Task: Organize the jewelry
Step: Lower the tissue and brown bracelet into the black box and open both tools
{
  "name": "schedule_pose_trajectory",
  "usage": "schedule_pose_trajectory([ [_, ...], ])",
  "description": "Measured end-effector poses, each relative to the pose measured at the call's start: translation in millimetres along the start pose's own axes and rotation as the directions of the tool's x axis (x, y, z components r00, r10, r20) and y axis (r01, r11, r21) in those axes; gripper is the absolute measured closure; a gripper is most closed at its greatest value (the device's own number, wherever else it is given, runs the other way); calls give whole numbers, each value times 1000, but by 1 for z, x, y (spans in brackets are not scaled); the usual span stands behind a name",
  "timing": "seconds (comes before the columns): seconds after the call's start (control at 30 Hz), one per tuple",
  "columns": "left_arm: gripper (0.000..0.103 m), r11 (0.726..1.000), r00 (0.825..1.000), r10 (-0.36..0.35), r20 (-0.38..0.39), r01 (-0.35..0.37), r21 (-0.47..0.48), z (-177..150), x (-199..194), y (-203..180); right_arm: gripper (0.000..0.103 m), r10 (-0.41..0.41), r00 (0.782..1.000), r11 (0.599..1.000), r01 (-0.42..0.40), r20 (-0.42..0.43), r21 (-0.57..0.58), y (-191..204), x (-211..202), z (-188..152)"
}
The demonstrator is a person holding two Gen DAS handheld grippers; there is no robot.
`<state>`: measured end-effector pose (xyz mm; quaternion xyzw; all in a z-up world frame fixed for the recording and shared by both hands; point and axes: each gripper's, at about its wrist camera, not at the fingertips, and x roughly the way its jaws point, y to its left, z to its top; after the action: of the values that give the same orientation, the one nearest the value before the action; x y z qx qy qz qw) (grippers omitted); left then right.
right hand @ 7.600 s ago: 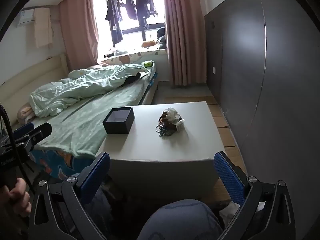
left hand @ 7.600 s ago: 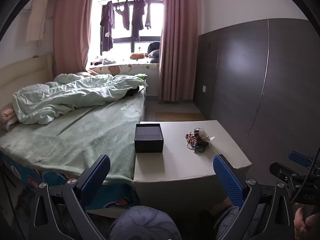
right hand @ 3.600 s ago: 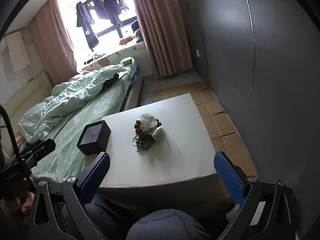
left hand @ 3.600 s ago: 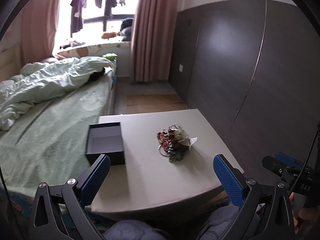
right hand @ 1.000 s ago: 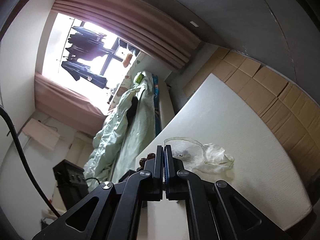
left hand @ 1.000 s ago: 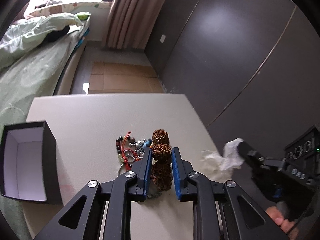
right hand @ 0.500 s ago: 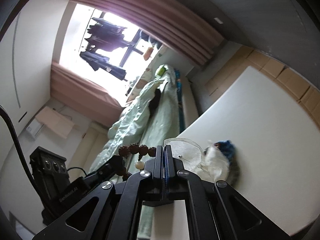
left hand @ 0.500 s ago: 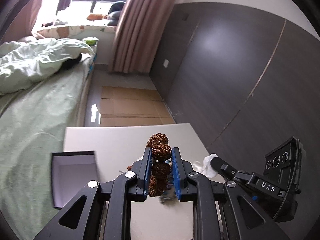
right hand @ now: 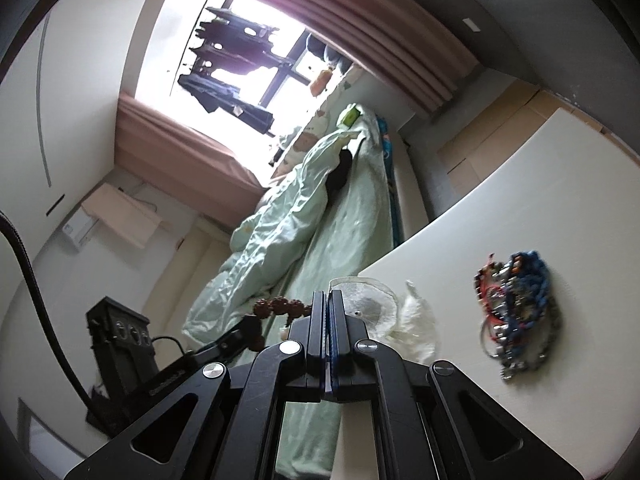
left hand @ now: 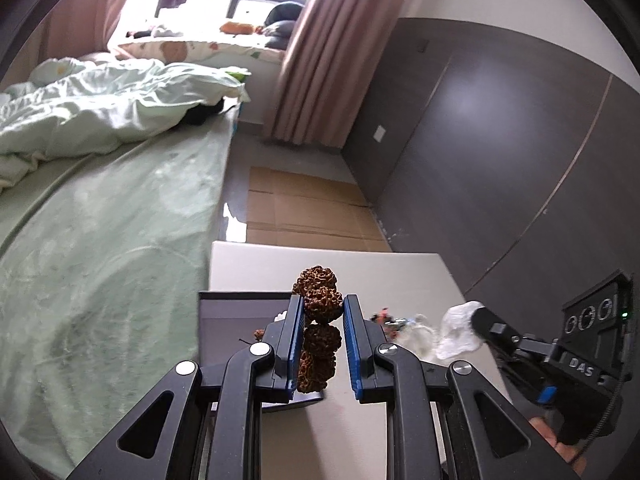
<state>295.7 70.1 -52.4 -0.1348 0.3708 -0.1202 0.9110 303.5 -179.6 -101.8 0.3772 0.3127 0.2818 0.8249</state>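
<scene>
Left gripper (left hand: 320, 322) jaws narrowed onto a brown knobbly bead bracelet (left hand: 320, 308), pads pressing the beads, string running straight along the finger line, top bead poking out past the tips at 12 o'clock, rest hanging back toward the camera; bracelet is lifted off the table (left hand: 332, 264). Dark open box (left hand: 236, 320) sits right behind and under the tips, spreading toward 9 o'clock in the left wrist view, so the drop target looks just ahead and slightly left; left hand is clearly the nearer one. Judged step: carry bracelet over box and release, needs a small shift toward 10 o'clock first. Right gripper (right hand: 329, 300) fully closed, pinching the thin clear plastic bag (right hand: 372, 300) at its edge, bag trailing off toward 2 o'clock. Remaining jewelry pile (right hand: 516, 316), tangled blue and red strands, lies on the table at 3 o'clock of the right tips, well apart, blurred. Bed (left hand: 100, 220) beside the table at 9 o'clock
</scene>
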Motion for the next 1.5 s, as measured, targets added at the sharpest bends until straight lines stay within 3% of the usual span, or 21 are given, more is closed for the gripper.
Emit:
schedule_pose_trajectory([
  [0.13, 82, 1000, 999, -8, -33, 7, -25, -7, 16, 16, 100, -6, 1000, 1000, 5, -29, -29, 9, 15, -5],
  [0.27, 80, 998, 994, 60, -88, -63, -29, -14, 34, 30, 100, 20, 997, 999, -23, -69, -44, 15, 29, -7],
  [0.3, 76, 997, 993, 64, -94, -68, -40, -15, 35, 35, 100, 36, 996, 998, -40, -85, -38, 15, 34, -8],
  [0.43, 35, 994, 995, 84, -51, -88, -66, -16, 23, 46, 100, 33, 992, 998, -39, -124, -53, 19, 49, -12],
  [0.97, 34, 979, 983, 184, 4, -183, -87, -13, -20, 66, 100, 59, 971, 991, -86, -232, -106, 47, 110, -18],
  [1.0, 31, 978, 982, 189, 5, -188, -87, -13, -21, 66, 98, 22, 970, 992, -50, -242, -112, 47, 114, -18],
  [1.07, 22, 978, 981, 192, 12, -190, -87, -12, -24, 65, 72, -35, 963, 994, 6, -268, -108, 42, 121, -20],
  [1.1, 17, 978, 981, 192, 17, -190, -86, -12, -25, 63, 40, -67, 959, 994, 41, -275, -98, 38, 120, -21],
  [1.13, 15, 978, 981, 193, 24, -190, -84, -12, -26, 61, 29, -87, 962, 994, 66, -258, -89, 34, 116, -20],
  [1.3, 14, 983, 985, 172, 24, -170, -74, -13, -22, 46, 27, -97, 976, 995, 91, -196, -40, 15, 80, -4],
  [1.5, 14, 990, 991, 135, 6, -135, -47, -14, -10, 21, 21, -150, 974, 988, 151, -171, -3, -6, 43, 9],
])
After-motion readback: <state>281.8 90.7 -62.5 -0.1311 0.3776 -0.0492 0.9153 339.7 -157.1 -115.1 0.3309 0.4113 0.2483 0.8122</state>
